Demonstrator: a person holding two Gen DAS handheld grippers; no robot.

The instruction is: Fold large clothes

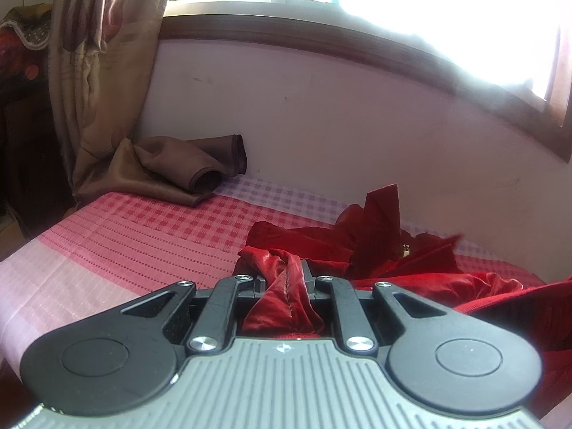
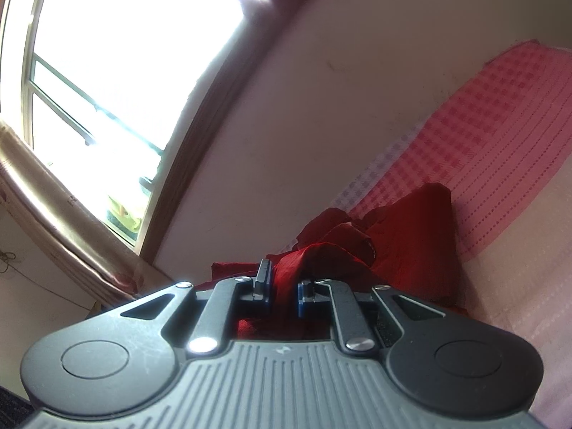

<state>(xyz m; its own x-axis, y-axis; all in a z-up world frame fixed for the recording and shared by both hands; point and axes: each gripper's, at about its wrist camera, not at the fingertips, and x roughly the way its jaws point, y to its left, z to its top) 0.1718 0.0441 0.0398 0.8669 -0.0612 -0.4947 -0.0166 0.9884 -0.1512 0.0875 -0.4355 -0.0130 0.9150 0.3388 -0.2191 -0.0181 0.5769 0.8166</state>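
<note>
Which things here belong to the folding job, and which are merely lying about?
Belong to the job:
red garment
left tool, shut on it
right tool, shut on it
checked bed sheet, the work surface

Lying about:
brown cloth
curtain

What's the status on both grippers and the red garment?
Left gripper shut on red garment. Right gripper likewise. Garment bunched on checked bedsheet. Nothing in the way.

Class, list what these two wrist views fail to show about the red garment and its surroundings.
- Red garment: crumpled, so its type is unclear; the left gripper body hides its near part.
- Window: overexposed, outdoors unreadable.
- Right wrist view: right gripper covers the garment's gripped edge.
- Bed: cut off by frame edges.
</note>
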